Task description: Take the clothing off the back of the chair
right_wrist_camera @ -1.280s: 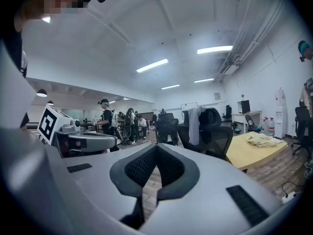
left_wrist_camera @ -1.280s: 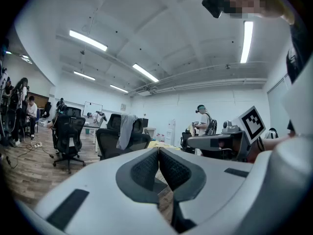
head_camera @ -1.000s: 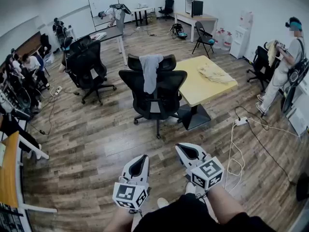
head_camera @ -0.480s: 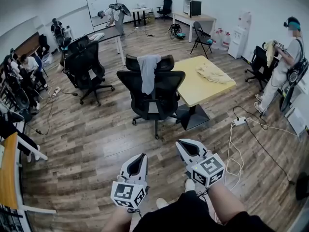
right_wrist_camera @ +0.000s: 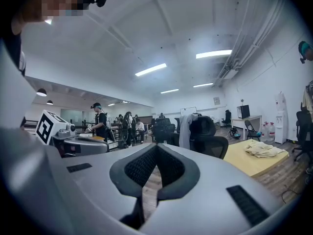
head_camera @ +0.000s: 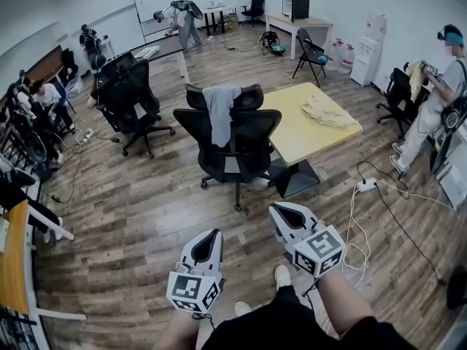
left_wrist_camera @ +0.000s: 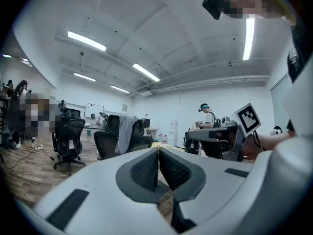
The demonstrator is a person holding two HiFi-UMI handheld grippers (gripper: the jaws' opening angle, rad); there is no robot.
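A grey garment (head_camera: 220,112) hangs over the backrest of a black office chair (head_camera: 235,143) that stands on the wood floor by a yellow table. Both grippers are held low in front of me, well short of the chair and touching nothing. My left gripper (head_camera: 213,234) is shut with nothing in it, its pads pressed together in the left gripper view (left_wrist_camera: 159,150). The right gripper (head_camera: 276,209) is also shut and empty (right_wrist_camera: 156,147). From the left gripper the garment (left_wrist_camera: 123,129) shows ahead to the left. From the right gripper, the garment (right_wrist_camera: 185,129) is ahead and slightly right.
The yellow table (head_camera: 295,138) beside the chair carries a crumpled beige cloth (head_camera: 327,111). A second black chair (head_camera: 133,100) stands to the left. A white cable and power strip (head_camera: 367,187) lie on the floor at right. A person (head_camera: 438,104) stands at the far right; others sit at the left.
Both grippers have edged forward toward the chair, still shut. The view has shifted a little with them.
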